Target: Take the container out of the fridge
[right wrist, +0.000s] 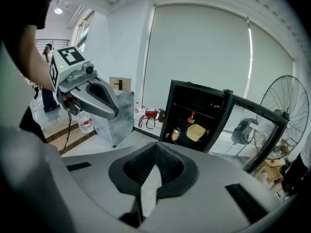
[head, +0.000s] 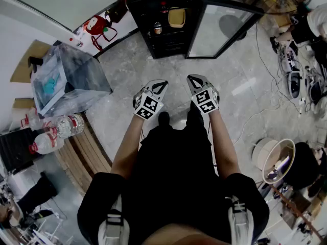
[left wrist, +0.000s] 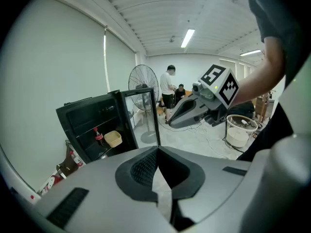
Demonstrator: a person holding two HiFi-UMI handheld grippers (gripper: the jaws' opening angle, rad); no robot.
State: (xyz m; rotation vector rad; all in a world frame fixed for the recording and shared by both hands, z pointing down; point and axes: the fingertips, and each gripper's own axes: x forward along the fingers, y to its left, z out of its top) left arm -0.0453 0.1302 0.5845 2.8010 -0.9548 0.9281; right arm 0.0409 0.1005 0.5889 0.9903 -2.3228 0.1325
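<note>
The left gripper point(head: 159, 86) and right gripper point(head: 194, 80) are hovering side by side, jaws closed on nothing. The yellow container point(head: 177, 17) is sitting on a shelf inside the far fridge point(head: 139, 5), whose door point(head: 225, 27) is standing open.

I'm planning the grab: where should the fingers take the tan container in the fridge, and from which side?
Probably the near rim of the tan square plastic container, coming straight in through the open front of the black fridge: it sits on a shelf, closed in above, and an orange can stands beside it.
</note>
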